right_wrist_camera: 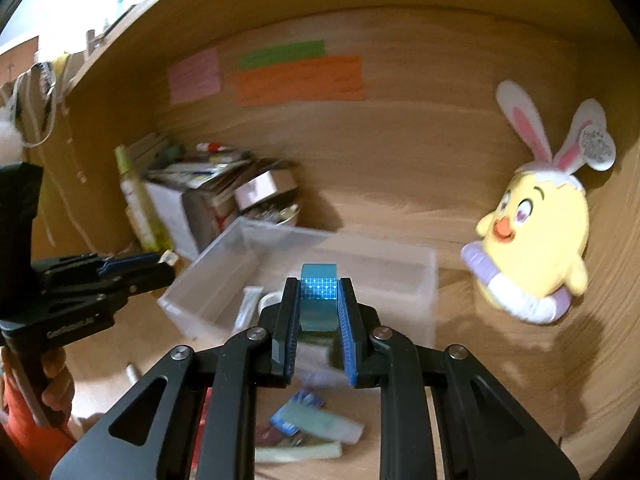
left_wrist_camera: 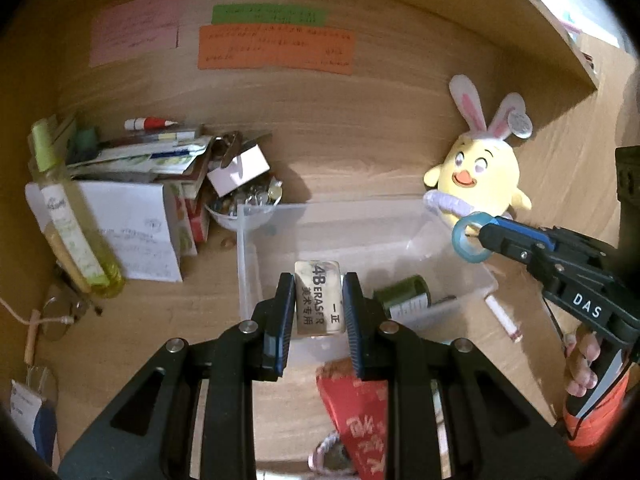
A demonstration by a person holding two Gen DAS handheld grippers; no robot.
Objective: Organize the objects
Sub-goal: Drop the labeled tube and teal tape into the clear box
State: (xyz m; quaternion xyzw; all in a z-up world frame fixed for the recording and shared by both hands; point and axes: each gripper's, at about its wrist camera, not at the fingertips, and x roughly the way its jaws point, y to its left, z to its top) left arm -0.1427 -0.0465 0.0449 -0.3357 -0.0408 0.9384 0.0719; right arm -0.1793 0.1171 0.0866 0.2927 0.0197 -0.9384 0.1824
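Note:
My left gripper (left_wrist_camera: 319,300) is shut on a white 4B eraser (left_wrist_camera: 319,300) and holds it above the clear plastic bin (left_wrist_camera: 360,224). A green can (left_wrist_camera: 404,294) lies inside the bin. My right gripper (right_wrist_camera: 319,300) is shut on a blue tape roll (right_wrist_camera: 318,294) above the same bin (right_wrist_camera: 424,276). In the left wrist view the right gripper (left_wrist_camera: 486,236) comes in from the right with the tape roll (left_wrist_camera: 468,240) at its tip. In the right wrist view the left gripper (right_wrist_camera: 160,266) sits at the left, by the bin's left corner.
A yellow chick plush (left_wrist_camera: 476,176) with bunny ears leans on the back wall. A pile of books, boxes and a bowl of small items (left_wrist_camera: 244,200) stands at the left with a yellow-green bottle (left_wrist_camera: 72,232). A red packet (left_wrist_camera: 356,400) and small packages (right_wrist_camera: 316,428) lie on the desk in front.

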